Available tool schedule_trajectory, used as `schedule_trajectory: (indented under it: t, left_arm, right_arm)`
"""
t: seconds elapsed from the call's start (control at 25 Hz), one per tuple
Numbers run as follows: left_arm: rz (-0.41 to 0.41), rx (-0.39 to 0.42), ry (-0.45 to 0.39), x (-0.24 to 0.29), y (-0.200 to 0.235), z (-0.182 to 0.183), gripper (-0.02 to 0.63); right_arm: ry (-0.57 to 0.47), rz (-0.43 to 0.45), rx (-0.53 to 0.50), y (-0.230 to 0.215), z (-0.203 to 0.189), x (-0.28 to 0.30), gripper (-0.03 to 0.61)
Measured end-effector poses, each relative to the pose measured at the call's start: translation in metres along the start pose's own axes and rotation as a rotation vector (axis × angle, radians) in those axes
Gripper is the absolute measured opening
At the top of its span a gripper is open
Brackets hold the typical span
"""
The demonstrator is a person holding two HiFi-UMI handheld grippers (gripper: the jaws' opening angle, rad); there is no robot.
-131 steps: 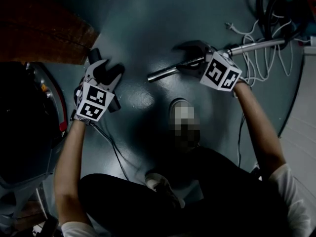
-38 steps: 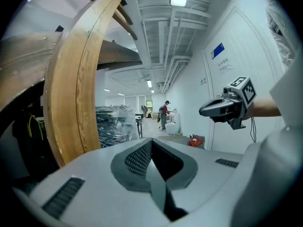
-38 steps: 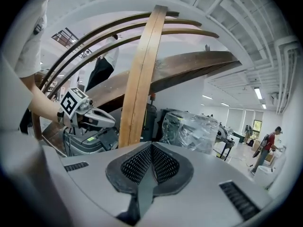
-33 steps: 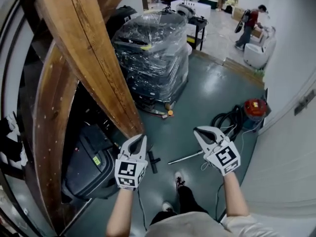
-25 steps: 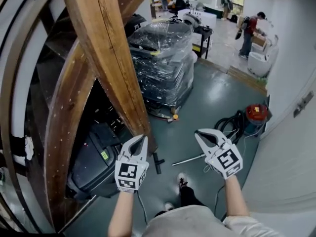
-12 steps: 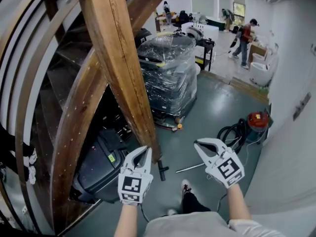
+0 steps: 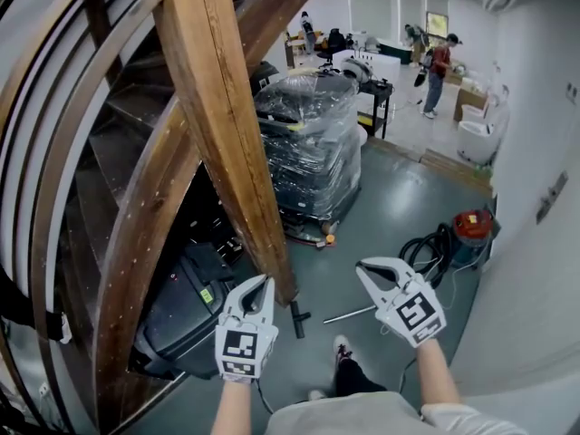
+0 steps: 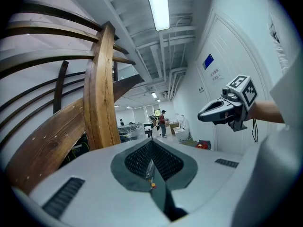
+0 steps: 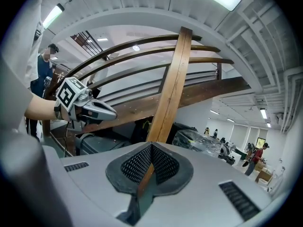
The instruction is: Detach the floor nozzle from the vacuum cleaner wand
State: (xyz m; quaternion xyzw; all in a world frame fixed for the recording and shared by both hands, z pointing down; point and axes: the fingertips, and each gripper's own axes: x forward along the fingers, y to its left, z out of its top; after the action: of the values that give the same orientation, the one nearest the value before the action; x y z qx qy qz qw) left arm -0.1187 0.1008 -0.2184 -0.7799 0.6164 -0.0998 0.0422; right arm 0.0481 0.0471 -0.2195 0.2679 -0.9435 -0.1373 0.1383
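In the head view the metal wand (image 7: 349, 314) lies on the grey floor far below. The black floor nozzle (image 7: 297, 317) lies just left of it, with a small gap between the two. My left gripper (image 7: 260, 286) is held up in the air above the nozzle, shut and empty. My right gripper (image 7: 363, 267) hangs above the wand, also shut with nothing in it. The left gripper view shows its own jaws (image 8: 151, 162) closed and the right gripper (image 8: 202, 115) beside them. The right gripper view shows its closed jaws (image 9: 150, 149) and the left gripper (image 9: 111, 112).
A slanted wooden stair beam (image 7: 227, 125) rises just ahead on the left, with a dark machine (image 7: 186, 302) under it. A plastic-wrapped pallet (image 7: 308, 143) stands beyond. The red vacuum body (image 7: 473, 225) and black hose (image 7: 424, 243) sit by the right wall. People stand far off.
Five seconds ago both grippers were low at the floor, the right on the wand, the left by the nozzle. Both are now raised and empty, and the view has lifted slightly over the last second.
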Motion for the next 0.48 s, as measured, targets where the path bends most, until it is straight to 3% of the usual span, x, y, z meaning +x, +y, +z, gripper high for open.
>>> schedule_trajectory:
  t: [0.48]
  left_arm:
    - [-0.002, -0.010, 0.014, 0.0037, 0.0038, -0.0100, 0.002]
  right_arm:
    - [0.007, -0.006, 0.015, 0.0010, -0.0032, 0.0066, 0.026]
